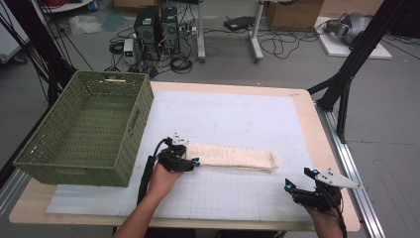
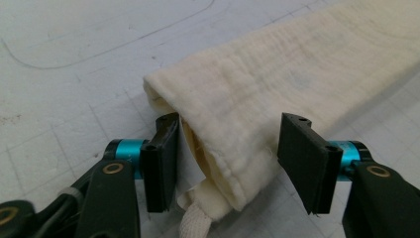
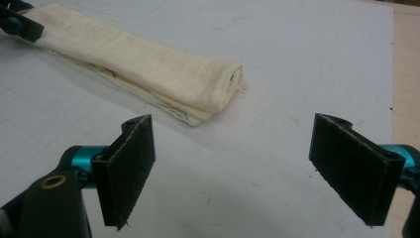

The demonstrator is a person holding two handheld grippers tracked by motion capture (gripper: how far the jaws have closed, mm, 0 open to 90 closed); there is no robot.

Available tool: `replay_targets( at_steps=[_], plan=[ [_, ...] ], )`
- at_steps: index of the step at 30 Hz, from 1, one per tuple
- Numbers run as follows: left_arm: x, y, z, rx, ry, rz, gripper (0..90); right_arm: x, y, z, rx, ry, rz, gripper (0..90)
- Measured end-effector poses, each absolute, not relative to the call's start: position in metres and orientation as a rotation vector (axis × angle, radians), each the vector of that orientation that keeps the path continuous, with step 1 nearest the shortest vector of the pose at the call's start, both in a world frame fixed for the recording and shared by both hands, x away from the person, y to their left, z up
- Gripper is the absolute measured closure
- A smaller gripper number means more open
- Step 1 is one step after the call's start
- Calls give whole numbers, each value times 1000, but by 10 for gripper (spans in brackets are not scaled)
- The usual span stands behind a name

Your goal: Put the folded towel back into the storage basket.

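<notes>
White gridded mat covers the desk (image 1: 307, 124), and the folded cloth (image 1: 233, 157) lies mid-mat, right of the basket (image 1: 141, 106). My left claw (image 2: 225, 148) straddles its near end, jaws apart; my right claw (image 3: 247, 166) waits wide apart. It looks light, limp and layered, so I'd pinch every layer at the end.

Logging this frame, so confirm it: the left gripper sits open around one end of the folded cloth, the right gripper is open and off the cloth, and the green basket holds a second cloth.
One thing is wrong: the green basket is empty, as the high view shows. The rest stands: the left gripper sits open around one end of the folded cloth, and the right gripper is open, off it.
</notes>
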State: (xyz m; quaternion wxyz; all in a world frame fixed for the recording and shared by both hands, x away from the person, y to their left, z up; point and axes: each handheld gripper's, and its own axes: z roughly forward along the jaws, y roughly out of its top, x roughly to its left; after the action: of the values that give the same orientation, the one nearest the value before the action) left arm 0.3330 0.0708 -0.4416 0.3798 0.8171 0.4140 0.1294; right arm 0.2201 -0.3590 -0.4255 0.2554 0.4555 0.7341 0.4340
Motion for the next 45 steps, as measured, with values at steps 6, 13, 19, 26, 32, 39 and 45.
replay_targets(
  at_steps=[6,13,19,26,32,39,45],
  plan=[
    [331,71,-443,2084,1023,320,663,220,-359,-426,1239,1994,1177,166],
    [328,70,-442,2104,941,341,814,220,-360,-426,1237,1995,1175,167],
    [321,76,-438,2023,913,354,816,221,-360,-425,1249,1992,1182,166],
    [308,84,-438,1943,895,334,816,224,-355,-422,1234,1987,1188,166],
    [302,91,-439,1907,895,332,815,236,-337,-414,1205,1989,1173,165],
    [302,93,-439,1893,907,330,814,249,-326,-418,1212,2032,1157,185],
    [301,93,-439,1878,928,321,812,267,-321,-416,1210,2060,1182,289]
  ],
)
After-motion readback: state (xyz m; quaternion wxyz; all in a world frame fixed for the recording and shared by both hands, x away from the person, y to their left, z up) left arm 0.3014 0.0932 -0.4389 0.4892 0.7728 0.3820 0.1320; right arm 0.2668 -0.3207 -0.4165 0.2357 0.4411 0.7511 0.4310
